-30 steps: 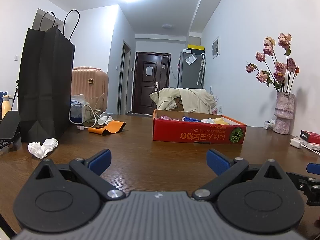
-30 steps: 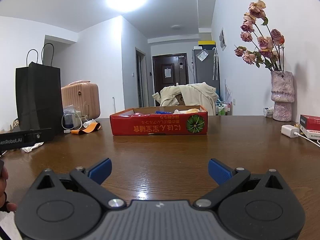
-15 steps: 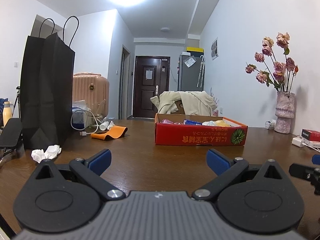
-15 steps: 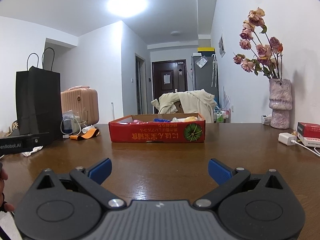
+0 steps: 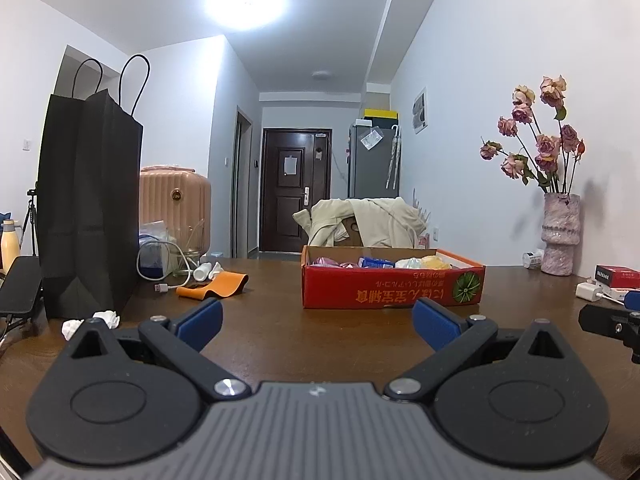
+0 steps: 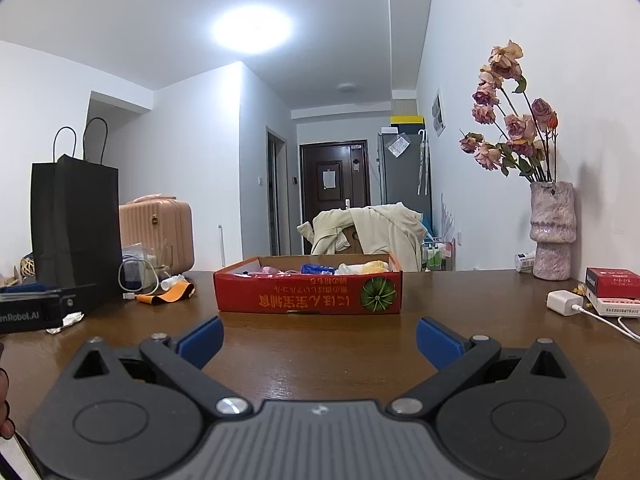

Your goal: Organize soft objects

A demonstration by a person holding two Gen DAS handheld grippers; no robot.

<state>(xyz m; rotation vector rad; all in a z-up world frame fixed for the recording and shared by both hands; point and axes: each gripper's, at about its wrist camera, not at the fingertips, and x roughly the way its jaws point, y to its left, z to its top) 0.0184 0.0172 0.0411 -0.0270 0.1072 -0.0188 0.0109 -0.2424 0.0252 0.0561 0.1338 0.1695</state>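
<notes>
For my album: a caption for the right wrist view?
Open right gripper facing a red box of soft items on a wooden table.

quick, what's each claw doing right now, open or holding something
Left claw: open, holding nothing, above the table.
Right claw: open, holding nothing, pointed toward the red box.

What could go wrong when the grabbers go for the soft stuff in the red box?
The red box looks light and may slide on the smooth table when a gripper pushes in. The vase of dried flowers stands to its right, so a wide swing of the right gripper could topple it.
</notes>
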